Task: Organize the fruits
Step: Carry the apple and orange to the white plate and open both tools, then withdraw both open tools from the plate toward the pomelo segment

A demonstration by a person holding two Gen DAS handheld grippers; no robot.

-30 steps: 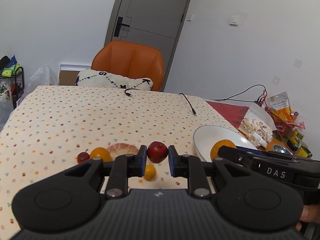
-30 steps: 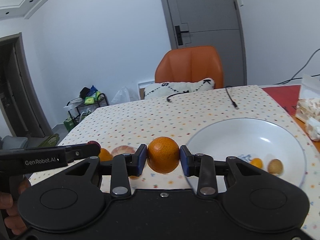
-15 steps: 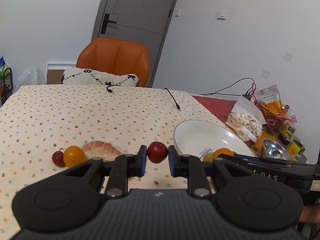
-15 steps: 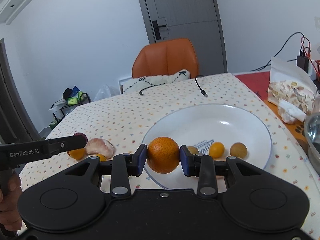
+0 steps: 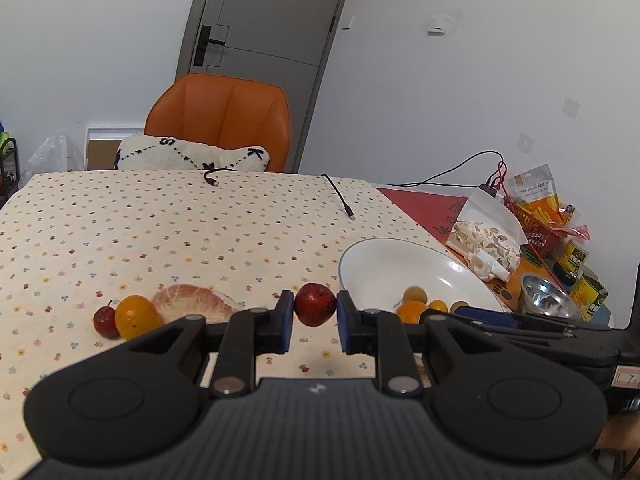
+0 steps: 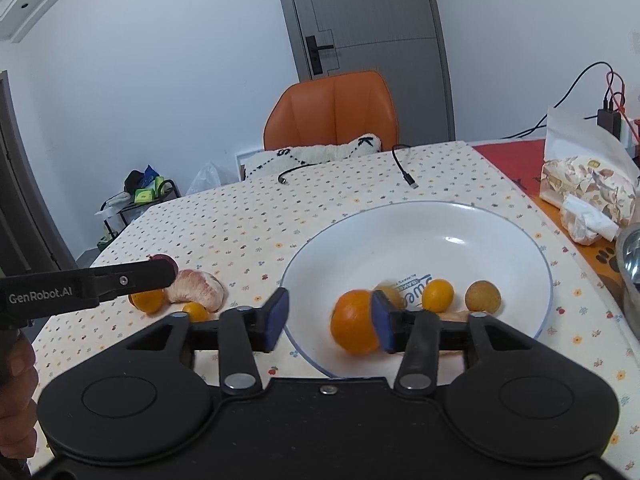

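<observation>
My left gripper (image 5: 315,322) is shut on a small red apple (image 5: 315,309), held above the tablecloth left of the white plate (image 5: 372,264). My right gripper (image 6: 328,320) is open over the plate's (image 6: 520,236) near-left part. The orange (image 6: 354,326) lies blurred in the plate against the right finger. In the plate are also a small yellow fruit (image 6: 438,294) and a brown round fruit (image 6: 483,297). On the cloth left of the plate lie a peeled pomelo piece (image 6: 200,289), an orange fruit (image 5: 136,317), a small red fruit (image 5: 104,321) and a small yellow fruit (image 6: 195,312).
A snack bag (image 6: 588,184), tissue, a steel bowl (image 5: 548,300), cans (image 5: 588,292) and a red basket crowd the table's right side. Two black cable ends (image 5: 340,200) lie at the far edge. An orange chair (image 5: 220,120) with a cushion stands behind the table.
My right gripper moved over the plate, opened and let go of the orange, which now lies in the plate. My left gripper still holds the red apple and shifted slightly.
</observation>
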